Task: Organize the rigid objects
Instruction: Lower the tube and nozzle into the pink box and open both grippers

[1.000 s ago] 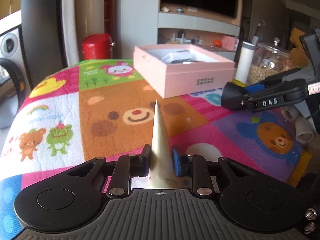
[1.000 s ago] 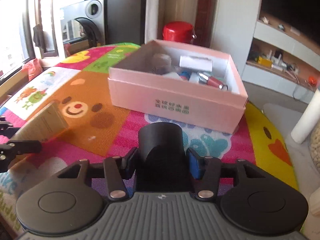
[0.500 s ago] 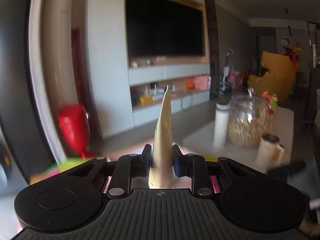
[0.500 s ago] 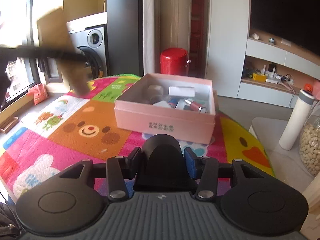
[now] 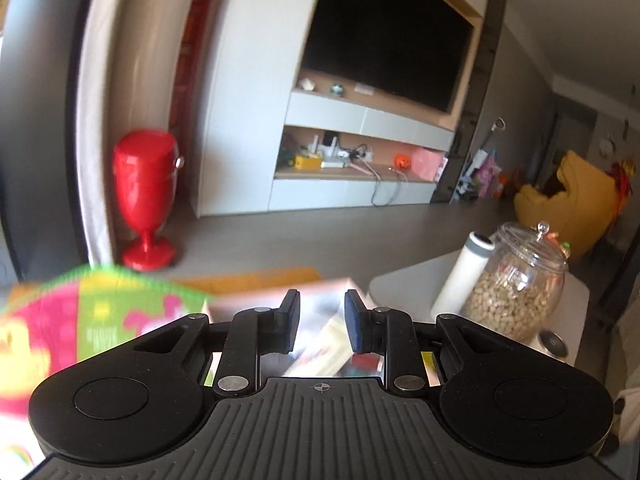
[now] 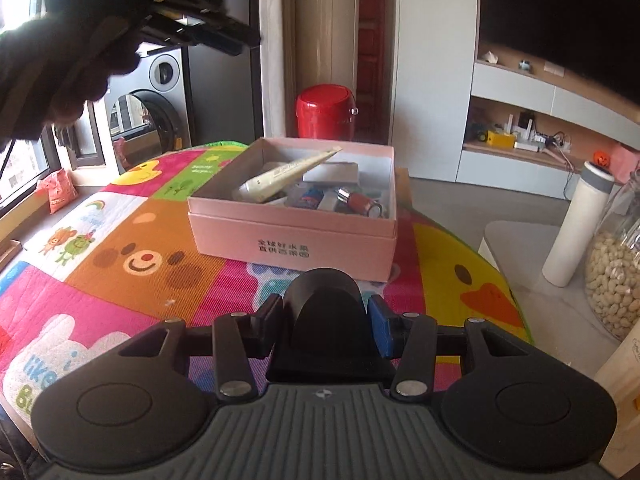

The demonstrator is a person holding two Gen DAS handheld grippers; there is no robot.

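Tube (image 6: 287,176) of cream, pale and tapered, now lies slanted across the pink box (image 6: 292,236), its thin end propped on the far rim and its cap end down among the other things; a second ago it stood pinched between the fingers of the left hand-held gripper (image 5: 322,322), low over the mat. That gripper now hangs above the box with its jaws parted and nothing between them, the tube visible below through the gap, so the drop looks done and one more rigid thing is stowed. The right hand-held gripper (image 6: 325,330) is closed on a black rounded object (image 6: 324,312), which fills the space between its jaws, and it has edged a little nearer the box; its jaws closed slightly further within the last second. I judge that this black piece goes in next, once the left one clears out of the way overhead. Counting: one box, one tube, one small red-brown bottle (image 6: 358,203) with a silver cap inside the box, one white flat carton (image 6: 330,172) behind it, and a few smaller items too jumbled to count. On the colourful mat (image 6: 120,248) covering the surface nothing else lies loose. Off to the side stand one glass jar (image 5: 516,292) of nuts, one white flask (image 6: 576,224) and one red bin (image 6: 326,111).
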